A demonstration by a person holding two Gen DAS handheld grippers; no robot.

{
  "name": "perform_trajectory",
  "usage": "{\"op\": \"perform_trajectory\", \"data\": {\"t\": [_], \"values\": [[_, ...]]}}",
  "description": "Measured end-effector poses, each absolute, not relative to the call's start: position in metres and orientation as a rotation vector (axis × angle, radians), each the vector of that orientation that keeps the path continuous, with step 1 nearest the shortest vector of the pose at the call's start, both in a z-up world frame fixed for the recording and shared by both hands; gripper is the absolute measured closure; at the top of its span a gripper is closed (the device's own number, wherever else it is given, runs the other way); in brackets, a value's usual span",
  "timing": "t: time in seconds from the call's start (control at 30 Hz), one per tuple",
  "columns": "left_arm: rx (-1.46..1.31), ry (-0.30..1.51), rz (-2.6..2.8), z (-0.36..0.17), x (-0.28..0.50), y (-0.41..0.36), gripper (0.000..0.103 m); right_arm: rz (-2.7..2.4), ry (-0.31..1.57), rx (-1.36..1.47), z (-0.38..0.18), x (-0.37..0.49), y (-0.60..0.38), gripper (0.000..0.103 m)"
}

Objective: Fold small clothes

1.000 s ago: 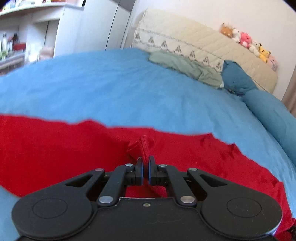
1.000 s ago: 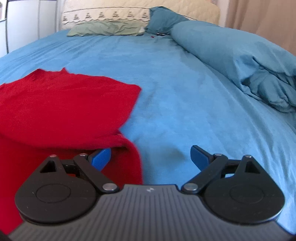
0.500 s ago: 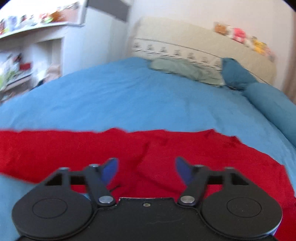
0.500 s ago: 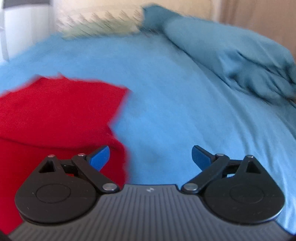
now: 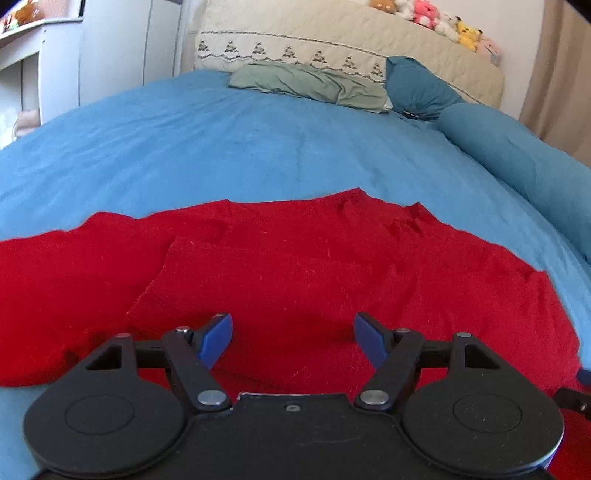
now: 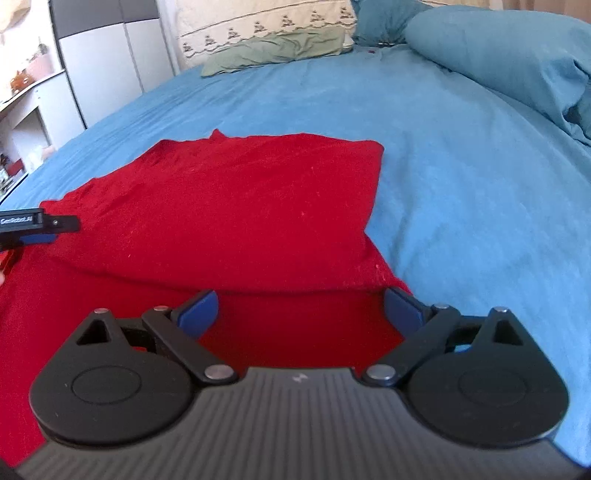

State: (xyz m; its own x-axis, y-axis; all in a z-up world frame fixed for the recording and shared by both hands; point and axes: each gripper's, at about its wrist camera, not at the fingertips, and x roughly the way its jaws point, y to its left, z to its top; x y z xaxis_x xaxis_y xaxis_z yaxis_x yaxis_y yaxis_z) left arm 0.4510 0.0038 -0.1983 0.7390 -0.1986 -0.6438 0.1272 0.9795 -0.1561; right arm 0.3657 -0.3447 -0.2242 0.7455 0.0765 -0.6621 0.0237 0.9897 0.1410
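Observation:
A red garment (image 5: 295,266) lies on the blue bed sheet (image 5: 221,147), with one part folded back over the rest. In the right wrist view the folded layer (image 6: 240,206) lies flat on the lower layer. My left gripper (image 5: 291,341) is open and empty, just above the red cloth. My right gripper (image 6: 300,313) is open and empty at the near edge of the fold, close to the garment's right side. The left gripper's tip also shows at the left edge of the right wrist view (image 6: 40,225).
A green pillow (image 5: 310,83) and a teal pillow (image 5: 417,88) lie at the cream headboard (image 5: 332,40), with plush toys (image 5: 436,18) on top. A rolled blue duvet (image 6: 517,62) runs along the right side. White cupboards (image 6: 110,62) and shelves stand on the left.
My left gripper was shut on a pinch of red cloth, then opened and let it go. The cloth now lies flat. My right gripper stayed open and moved left over the garment.

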Motion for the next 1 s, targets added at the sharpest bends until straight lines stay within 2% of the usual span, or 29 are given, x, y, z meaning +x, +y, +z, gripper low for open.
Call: {"op": "perform_trajectory", "data": {"t": [0.23, 0.33, 0.37, 0.53, 0.67, 0.83, 1.0], "values": [[-0.111, 0.675, -0.174, -0.163, 0.426, 0.01, 0.025, 0.046, 0.692, 0.144, -0.183, 0.352, -0.338, 0.0], [-0.103, 0.616, -0.14, -0.13, 0.403, 0.02, 0.003, 0.069, 0.67, 0.11, -0.153, 0.341, -0.325, 0.0], [-0.109, 0.583, -0.12, -0.117, 0.391, 0.028, 0.0, 0.076, 0.665, 0.103, -0.143, 0.338, -0.32, 0.0], [-0.189, 0.521, -0.069, -0.073, 0.352, 0.077, 0.0, 0.118, 0.629, 0.079, -0.104, 0.327, -0.291, 0.0], [-0.253, 0.518, 0.03, -0.06, 0.329, 0.14, 0.0, 0.124, 0.631, 0.043, -0.097, 0.325, -0.256, 0.0], [-0.331, 0.531, 0.178, -0.073, 0.307, 0.22, 0.0, 0.131, 0.629, 0.031, -0.107, 0.325, -0.213, 0.0], [-0.464, 0.567, 0.323, -0.11, 0.294, 0.301, 0.002, 0.196, 0.657, 0.08, -0.126, 0.336, -0.176, 0.0]]}}
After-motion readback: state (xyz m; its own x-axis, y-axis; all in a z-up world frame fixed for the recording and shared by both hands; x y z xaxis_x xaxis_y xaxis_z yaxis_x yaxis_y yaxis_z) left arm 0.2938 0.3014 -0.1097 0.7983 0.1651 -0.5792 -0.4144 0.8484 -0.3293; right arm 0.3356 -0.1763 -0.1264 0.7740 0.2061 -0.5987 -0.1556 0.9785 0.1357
